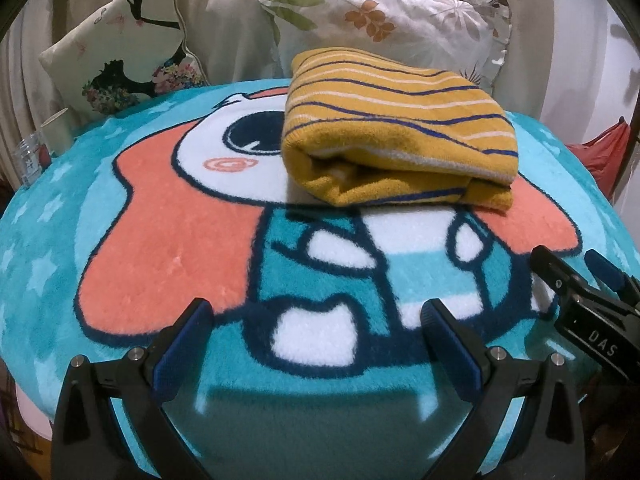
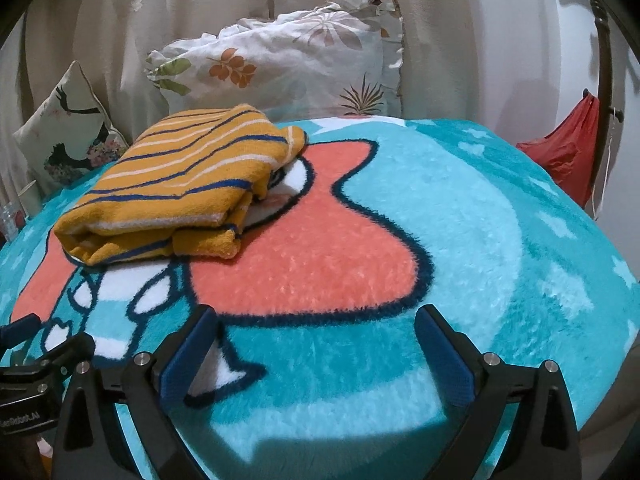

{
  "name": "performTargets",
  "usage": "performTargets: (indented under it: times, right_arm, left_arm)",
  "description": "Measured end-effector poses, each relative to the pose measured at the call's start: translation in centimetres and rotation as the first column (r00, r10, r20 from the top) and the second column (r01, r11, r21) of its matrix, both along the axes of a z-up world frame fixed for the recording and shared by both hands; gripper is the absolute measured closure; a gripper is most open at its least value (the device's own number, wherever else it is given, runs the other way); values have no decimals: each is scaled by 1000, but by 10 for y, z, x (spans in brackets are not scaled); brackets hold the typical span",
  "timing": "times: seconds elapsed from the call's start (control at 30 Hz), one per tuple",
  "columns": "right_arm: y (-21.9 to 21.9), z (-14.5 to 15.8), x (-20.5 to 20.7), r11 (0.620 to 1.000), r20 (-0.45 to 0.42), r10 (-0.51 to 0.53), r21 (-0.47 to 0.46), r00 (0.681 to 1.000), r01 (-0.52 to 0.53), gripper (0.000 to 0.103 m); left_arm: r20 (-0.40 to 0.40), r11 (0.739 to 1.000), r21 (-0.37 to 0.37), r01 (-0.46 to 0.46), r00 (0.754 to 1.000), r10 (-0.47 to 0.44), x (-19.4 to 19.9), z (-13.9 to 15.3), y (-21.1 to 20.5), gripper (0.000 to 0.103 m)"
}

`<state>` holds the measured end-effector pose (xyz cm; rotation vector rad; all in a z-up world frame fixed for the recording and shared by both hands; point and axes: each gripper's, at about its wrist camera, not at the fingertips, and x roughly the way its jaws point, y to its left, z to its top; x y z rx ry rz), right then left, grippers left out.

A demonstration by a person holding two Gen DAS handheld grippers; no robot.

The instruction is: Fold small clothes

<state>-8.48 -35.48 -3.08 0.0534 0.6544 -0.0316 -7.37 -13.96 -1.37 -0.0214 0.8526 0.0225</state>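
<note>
Left wrist view shows the yellow striped garment (image 1: 396,132) lying as a compact folded bundle on the cartoon blanket (image 1: 168,248), just in front of the floral pillow (image 1: 384,24). It looks like a small knit top, mustard with navy and white stripes, doubled over itself, with the open layered edges facing the camera and a rounded fold on the side toward the silhouette cushion (image 1: 120,52).

Both tools hang back from the garment, well apart from it, on the side away from the floral pillow. The left gripper (image 1: 320,344) has its jaws spread wide with nothing between them but blanket. The right gripper (image 2: 316,344) is likewise spread wide and empty; in the left wrist view it shows beside the left one (image 1: 576,280).

Judging from how the bundle lies, the folding of this piece seems essentially finished, and the step in hand is the release and pull-back. A next move, if any, would call for a light tidy: the lower layers splay out a little at the near edge, so a pinch there to square them would do. Otherwise it calls for fetching another garment, though none shows in either view.

The bundle's long axis appears to run roughly parallel to the floral pillow's front, slightly skewed; the right wrist view (image 2: 180,184) shows it slanting away toward that pillow. The stripes follow the same long direction. Which end is neck or hem cannot be told.
</note>
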Motion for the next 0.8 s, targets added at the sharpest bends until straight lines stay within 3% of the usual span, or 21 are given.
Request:
performTargets:
  times: [0.8]
  right_arm:
    - [7, -2, 2, 999, -11, -20, -49, 1000, 19, 1]
  left_arm:
    - [7, 1000, -1, 0, 1000, 0, -1, 0, -2, 0]
